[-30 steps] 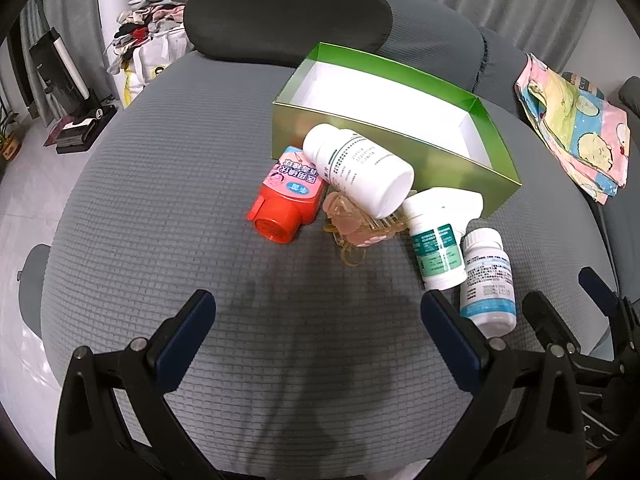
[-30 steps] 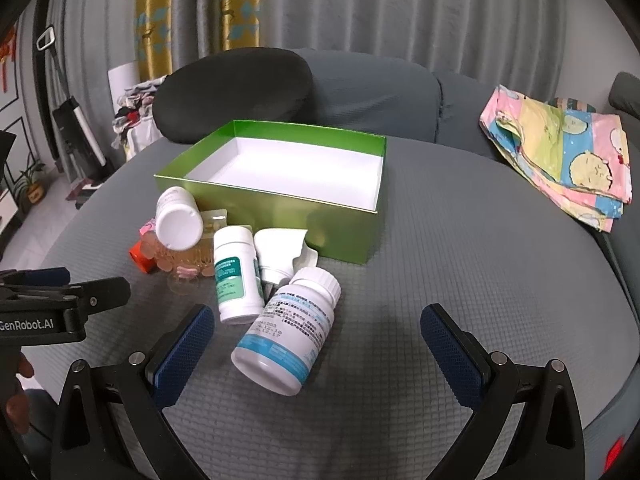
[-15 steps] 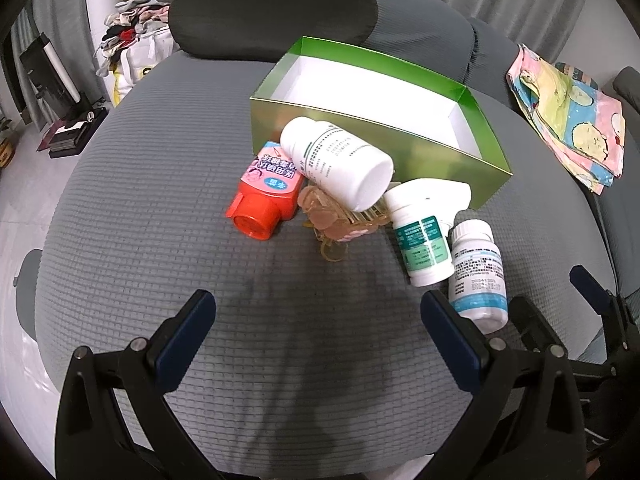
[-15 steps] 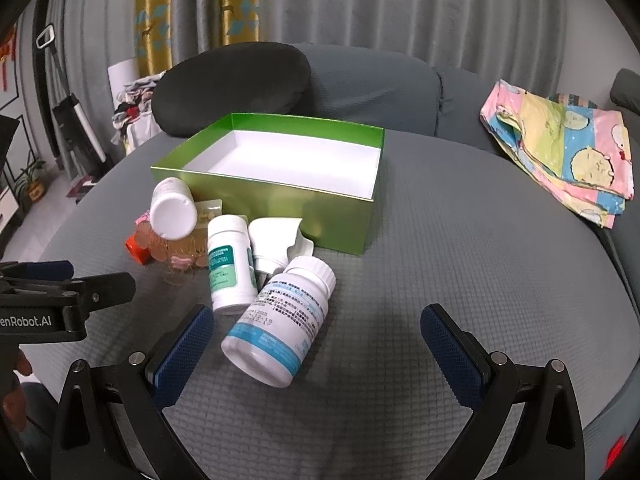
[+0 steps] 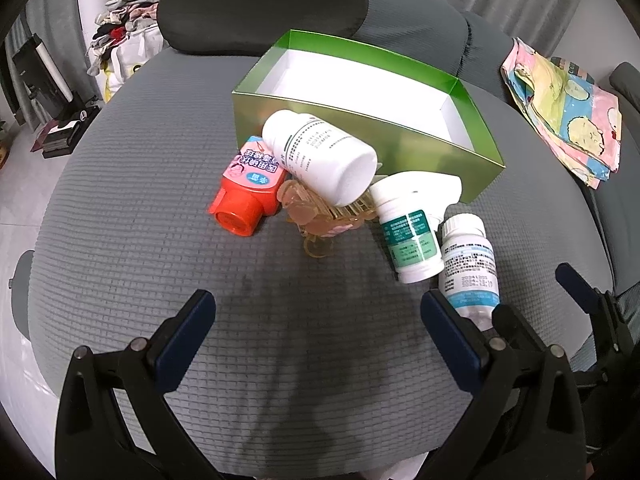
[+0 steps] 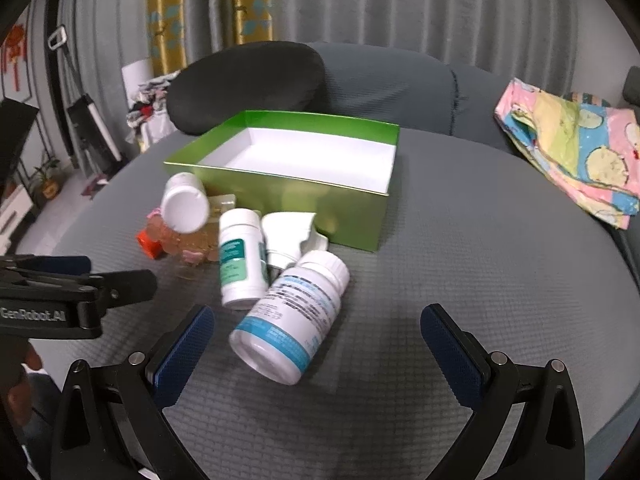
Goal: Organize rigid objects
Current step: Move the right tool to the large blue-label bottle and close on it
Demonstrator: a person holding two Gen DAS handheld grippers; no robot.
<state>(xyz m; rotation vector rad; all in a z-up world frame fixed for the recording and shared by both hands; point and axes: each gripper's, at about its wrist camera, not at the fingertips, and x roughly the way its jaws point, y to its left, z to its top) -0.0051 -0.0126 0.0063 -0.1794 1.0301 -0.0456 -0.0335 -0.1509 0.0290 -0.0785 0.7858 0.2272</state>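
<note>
Grey cushion (image 6: 460, 240): green box (image 6: 280, 184) sitting empty, bottles beside it. I'm hovering right gripper (image 6: 316, 344), jaws spread, over blue-label bottle (image 6: 292, 316); left gripper (image 5: 316, 340) likewise spread, holding nothing. Next: 1 squeeze across its body.

light: even, soft indoor | shadows: faint, under grippers | blur: right wrist view slightly smeared | edges: fisheye-bent, dark vignette

Glossy green box (image 6: 344, 216), ribbed grey cloth (image 6: 460, 280)
</note>
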